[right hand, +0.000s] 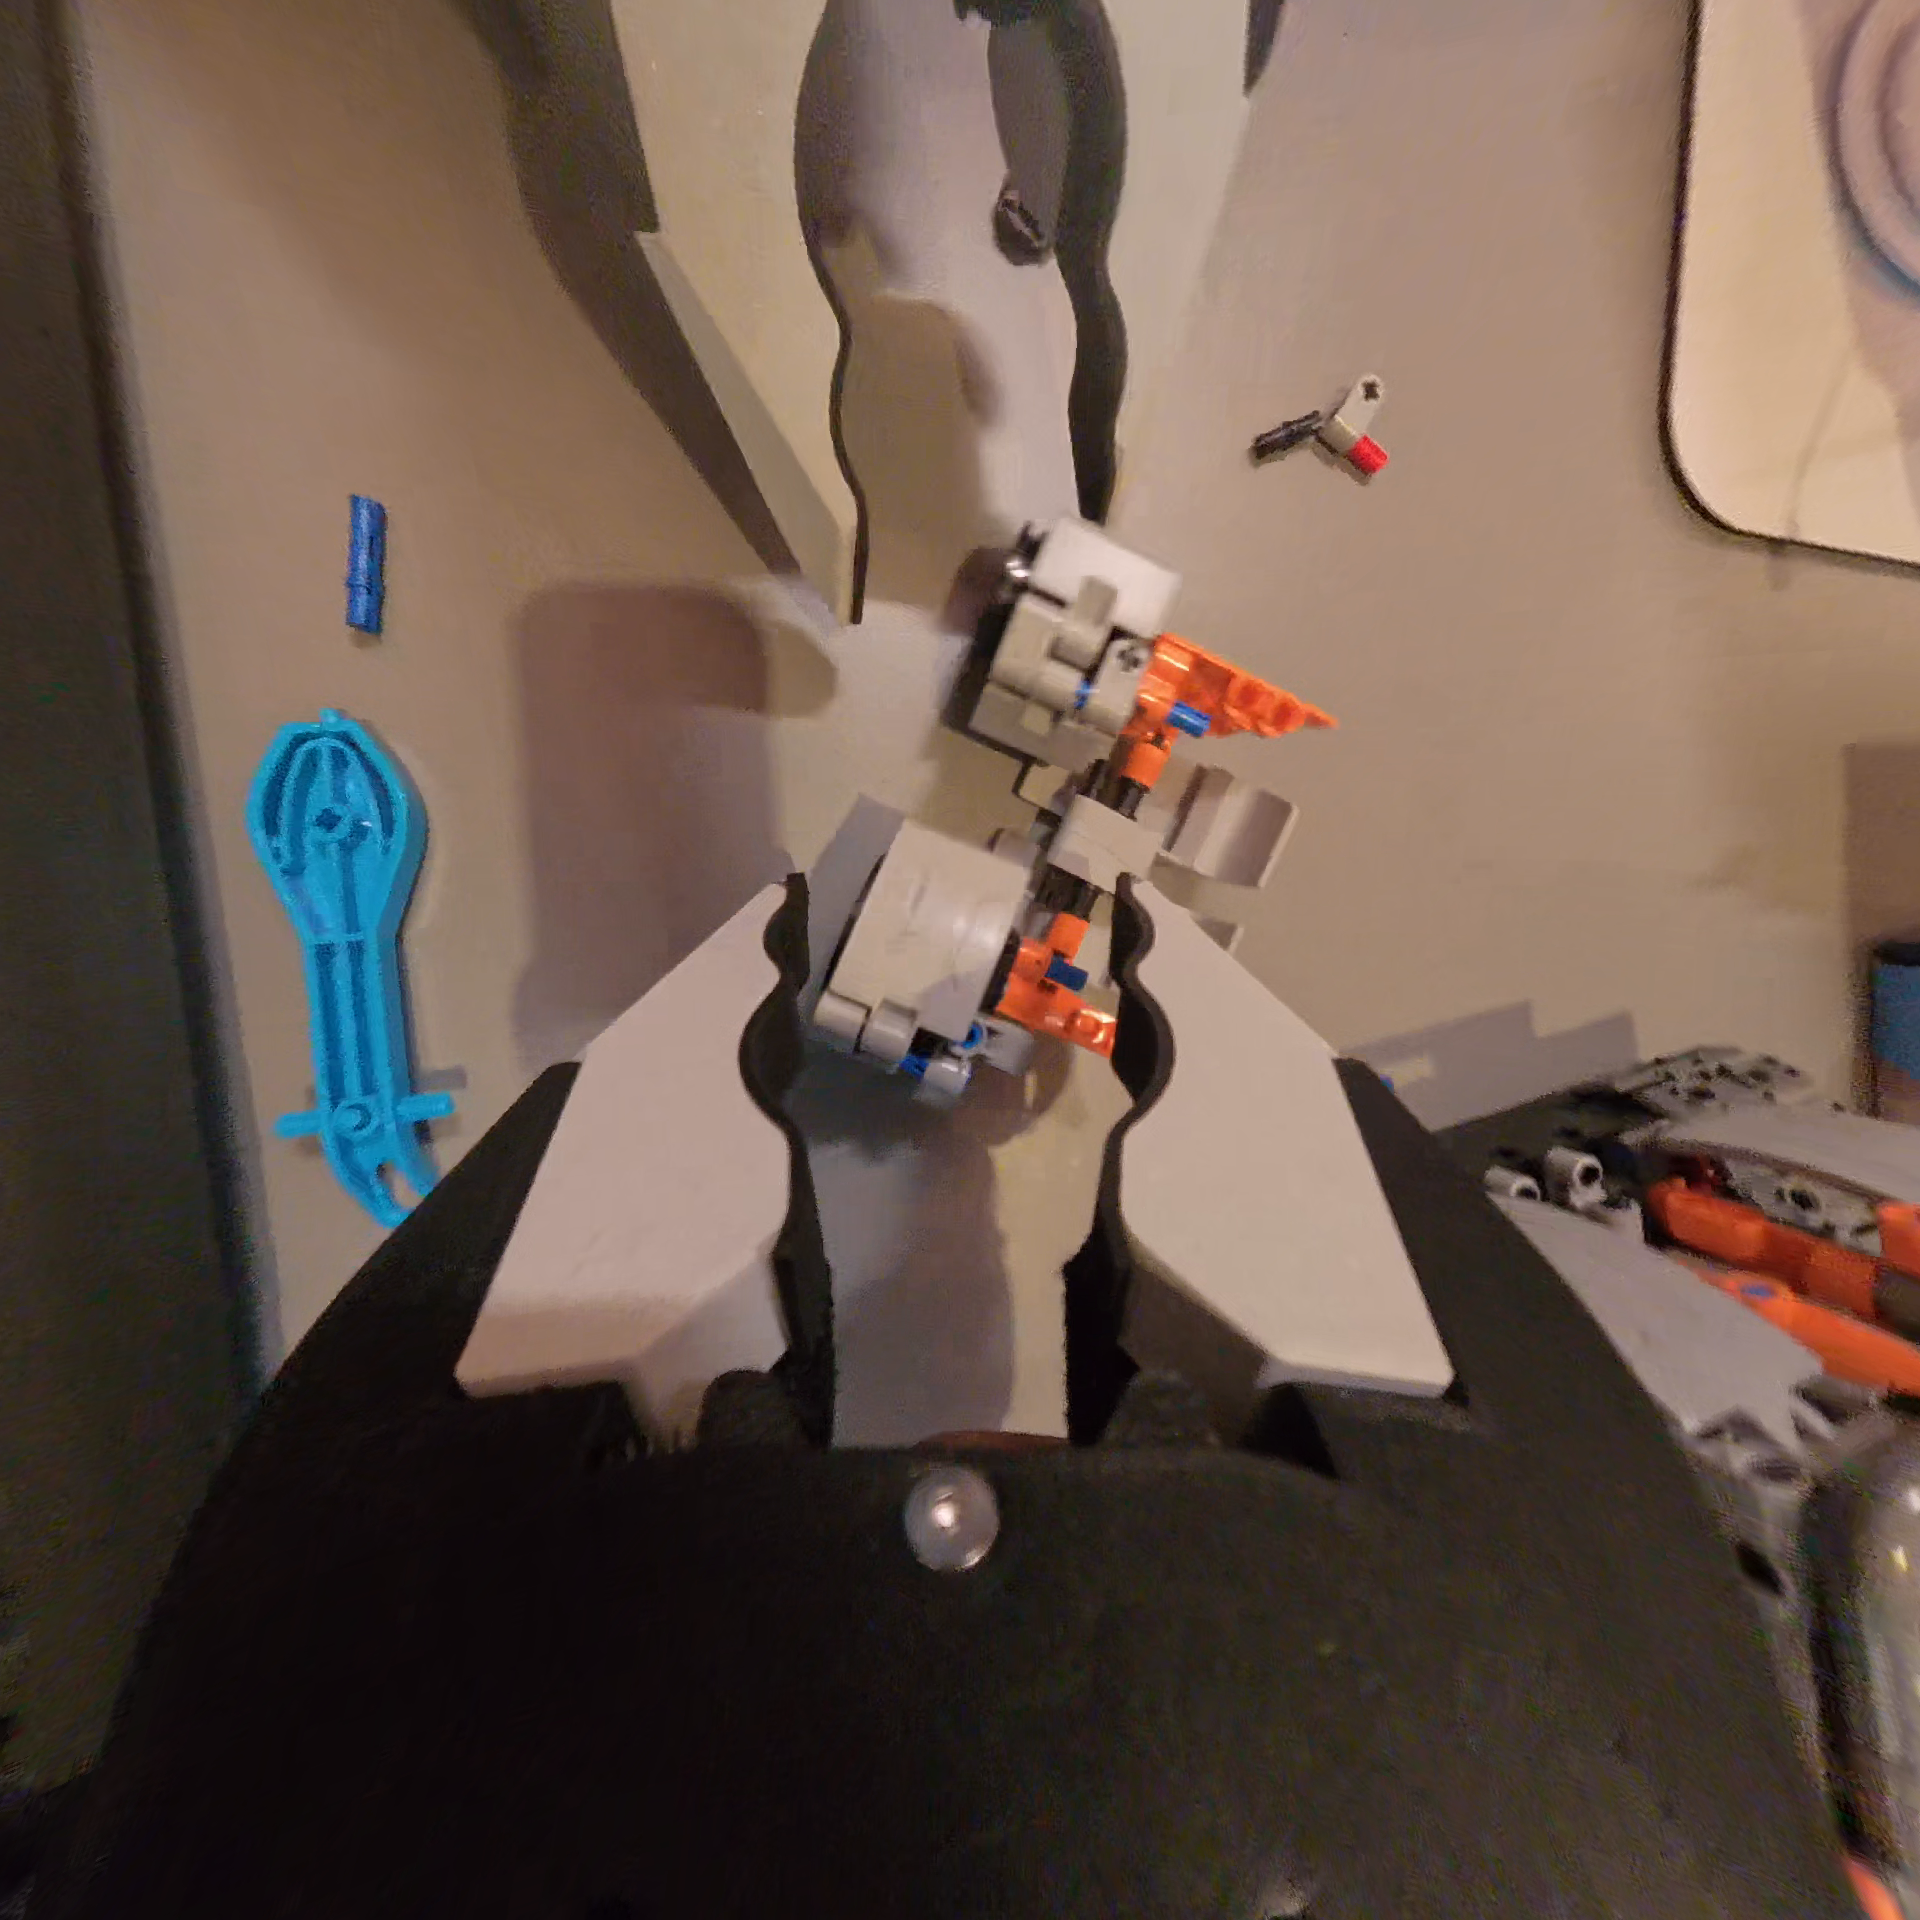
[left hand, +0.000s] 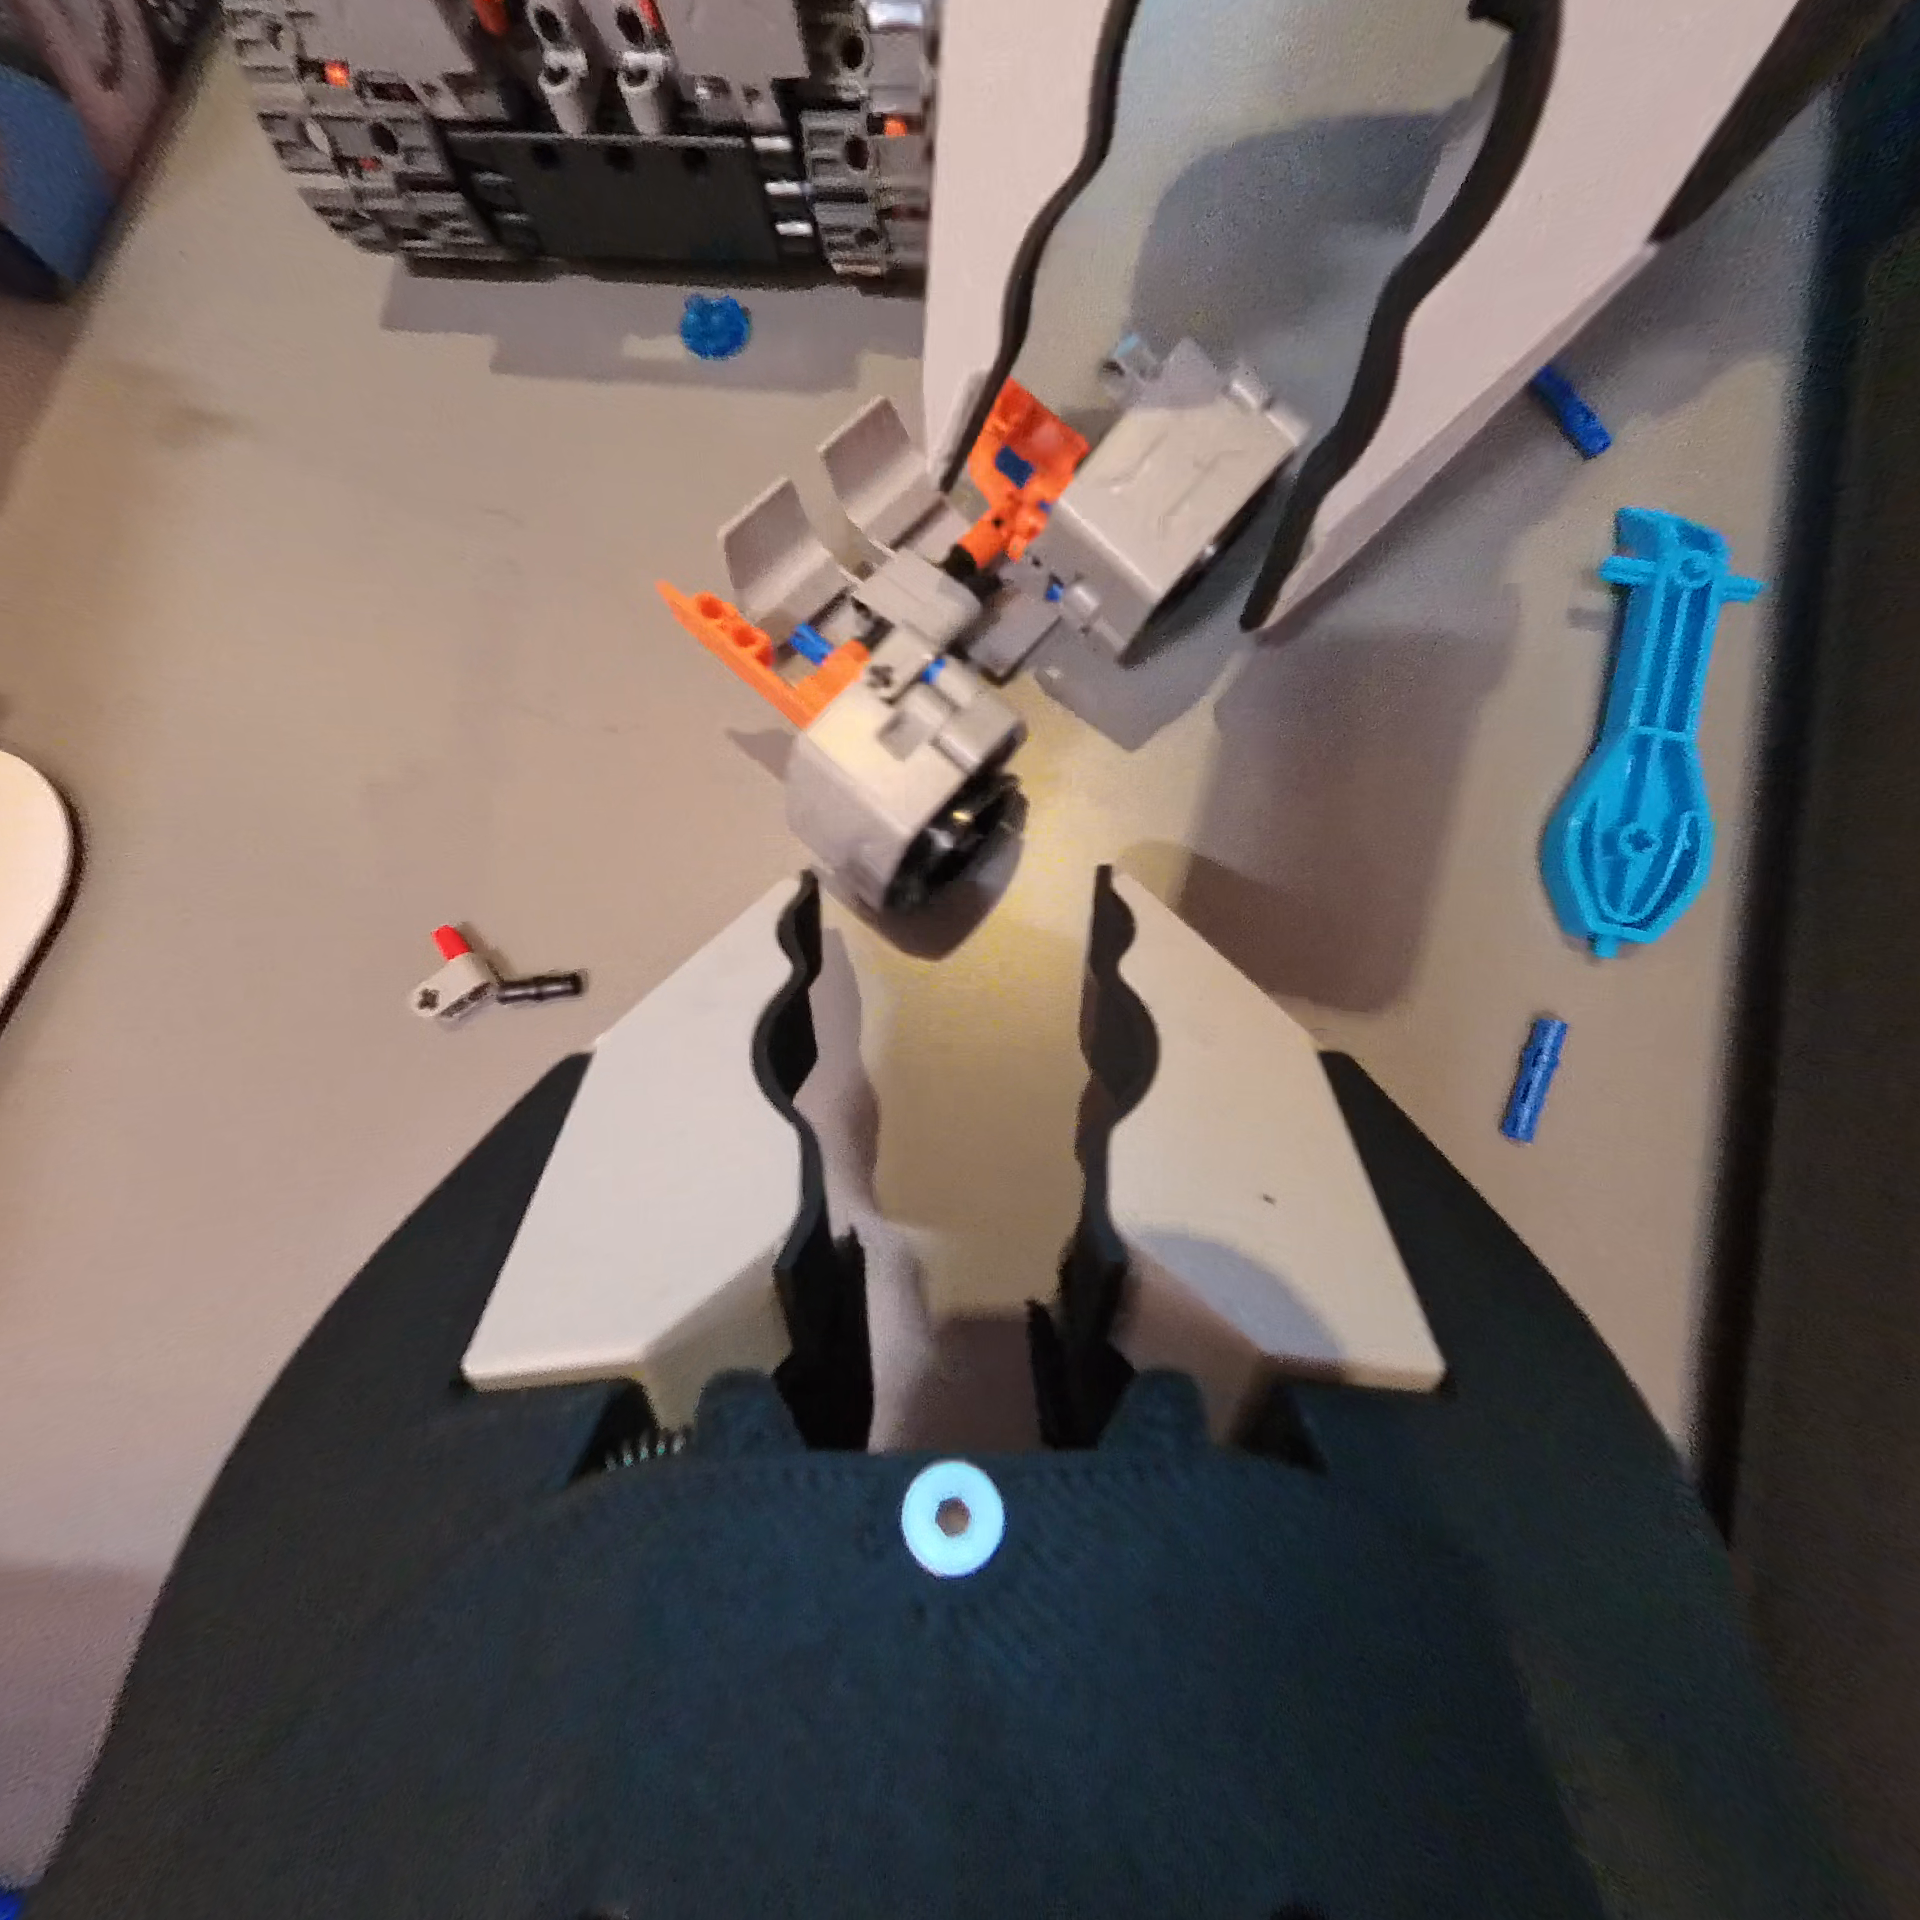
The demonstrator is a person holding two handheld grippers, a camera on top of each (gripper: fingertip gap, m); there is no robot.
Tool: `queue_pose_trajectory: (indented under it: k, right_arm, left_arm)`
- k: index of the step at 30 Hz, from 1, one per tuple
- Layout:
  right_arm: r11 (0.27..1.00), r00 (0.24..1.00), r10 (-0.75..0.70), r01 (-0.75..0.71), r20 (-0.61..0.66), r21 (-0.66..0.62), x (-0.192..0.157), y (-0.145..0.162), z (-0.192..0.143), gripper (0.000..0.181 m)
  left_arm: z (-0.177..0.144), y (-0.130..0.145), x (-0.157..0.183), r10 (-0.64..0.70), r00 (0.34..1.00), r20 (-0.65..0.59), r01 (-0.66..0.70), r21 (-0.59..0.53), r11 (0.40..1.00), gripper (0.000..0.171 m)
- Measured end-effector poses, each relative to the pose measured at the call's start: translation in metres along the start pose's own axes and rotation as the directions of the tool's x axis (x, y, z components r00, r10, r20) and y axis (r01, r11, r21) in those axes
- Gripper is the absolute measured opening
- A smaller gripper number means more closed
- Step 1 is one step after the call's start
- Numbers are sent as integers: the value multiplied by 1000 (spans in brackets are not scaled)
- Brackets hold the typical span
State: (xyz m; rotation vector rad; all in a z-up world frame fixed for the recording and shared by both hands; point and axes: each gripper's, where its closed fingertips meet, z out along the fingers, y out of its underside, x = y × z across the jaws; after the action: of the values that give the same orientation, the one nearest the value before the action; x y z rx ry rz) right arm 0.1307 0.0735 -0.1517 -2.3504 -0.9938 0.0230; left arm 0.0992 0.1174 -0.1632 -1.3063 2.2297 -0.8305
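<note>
Counter: beige, parts scattered.
Big grey-black brick build: far left in left wrist view.
Grey-orange brick model: mid-scene, lifted off counter.
Right claw: clenched on model's near motor-like block.
Left claw: released, empty, tips just beside model's other end.
Blue tool: right edge.
Blue pin: near tool.
Grey-red connector: left, apart.

Blue tool: a light-blue brick separator lies flat on the beige table.
Blue pins: one near its rounded end, another farther off.
Grey connector: small, red-tipped piece lying alone.
Big model: grey-black brick build at the table's far edge.
Blue stud: round, translucent, just before that build.
</note>
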Motion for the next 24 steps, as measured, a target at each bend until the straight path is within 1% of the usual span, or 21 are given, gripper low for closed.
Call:
queue_pose_trajectory:
  k: [1, 2, 4, 6, 8, 11, 13, 16, 17, 18, 21, 23, 24]
  right_arm:
    - [1000, 1000, 7, -7, -4, 12, 1, -1, -5, 56]
    - [1000, 1000, 9, -9, -8, 14, 1, 0, -8, 56]
    - [1000, 1000, 16, -16, 1, 0, -2, 4, -11, 56]
    - [999, 1000, 6, -6, 7, -47, -4, 13, -6, 47]
    - [998, 1000, 6, -5, 9, -63, -3, 15, -2, 41]
    - [999, 1000, 19, -18, 18, -51, -3, 15, -2, 40]
    - [999, 1000, 5, -4, 18, -54, -3, 17, -2, 40]
    - [998, 1000, -11, 13, 26, -57, -5, 20, -4, 39]
    - [998, 999, -13, 15, 32, -58, -6, 21, -5, 39]
    - [998, 999, -17, 19, 41, -55, -7, 21, -6, 39]
    - [999, 997, -30, 33, 66, -40, -11, 24, -9, 39]
    - [999, 996, -33, 36, 82, -31, -13, 25, -11, 39]
    - [999, 996, -28, 31, 83, -34, -14, 26, -12, 38]
  left_arm:
    - [-2, -2, -1, 9, 1000, -1, -9, 16, 1000, 54]
    - [-3, -3, -1, 23, 1000, -3, -23, 19, 1000, 54]
    - [-6, -9, -8, 51, 997, 52, -53, 37, 998, 57]
    - [-4, -13, -6, 96, 994, 57, -98, 48, 994, 57]
    - [1, -13, -7, 130, 989, 66, -132, 30, 991, 54]
    - [9, -11, -7, 150, 985, 85, -151, 13, 988, 54]
    - [8, -11, -7, 155, 983, 94, -158, 19, 987, 48]
    - [4, -11, -1, 154, 986, 64, -156, 34, 987, 40]
    - [3, -11, 4, 154, 987, 39, -156, 41, 987, 40]
    - [2, -10, 10, 163, 987, 10, -163, 44, 986, 44]
    - [1, -9, 21, 229, 973, -18, -228, 46, 973, 48]
    - [1, -9, 26, 238, 971, -37, -236, 50, 970, 47]
    - [0, -10, 31, 237, 969, -69, -233, 63, 971, 42]
